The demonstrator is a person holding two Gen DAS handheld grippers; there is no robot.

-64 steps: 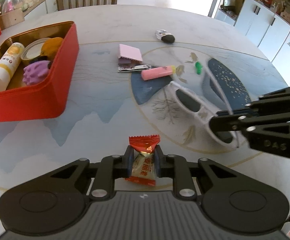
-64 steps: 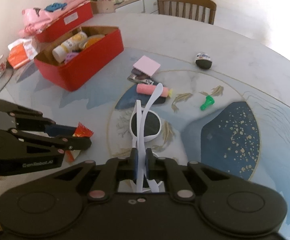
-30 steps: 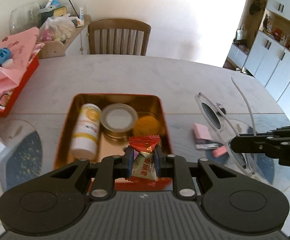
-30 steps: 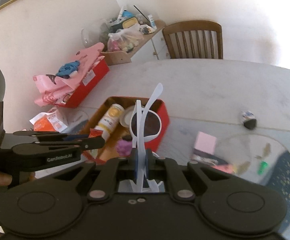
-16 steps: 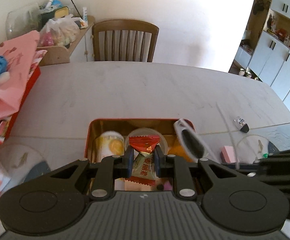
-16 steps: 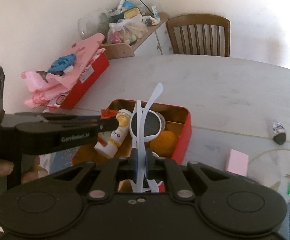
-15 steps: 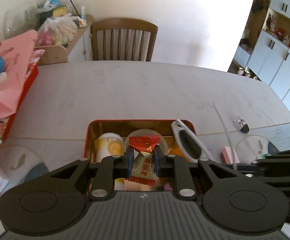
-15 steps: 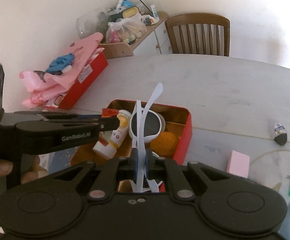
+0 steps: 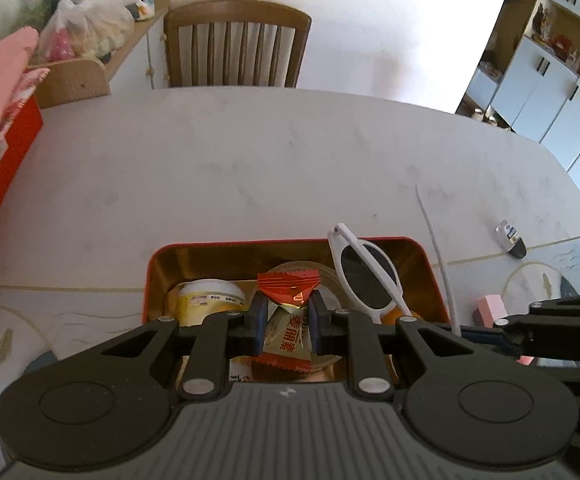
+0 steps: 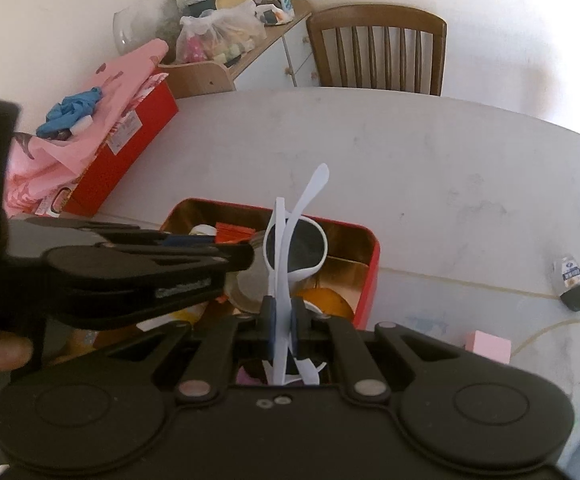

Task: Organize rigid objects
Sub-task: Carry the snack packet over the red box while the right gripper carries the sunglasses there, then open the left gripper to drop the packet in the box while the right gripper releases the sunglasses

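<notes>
Over the red tin (image 9: pixel 429 264) – left gripper (image 9: pixel 288 322) pinches candy (image 9: pixel 288 336), right gripper (image 10: pixel 281 322) clamps sunglasses (image 10: pixel 295 250).

Red tin (image 9: pixel 435 276) on marble table (image 9: pixel 270 160)

Red tin (image 9: pixel 152 280), gold inside, sits open near table's (image 9: pixel 290 168) near edge. Inside: yellow-white bottle (image 9: pixel 206 300) on its side at left, round lid (image 9: pixel 321 276) mid, orange ball (image 10: pixel 323 300) at right. Red-gold wrapped candy (image 9: pixel 288 320) and white sunglasses (image 10: pixel 295 248), dark lenses, arms unfolded, both held above it.
</notes>
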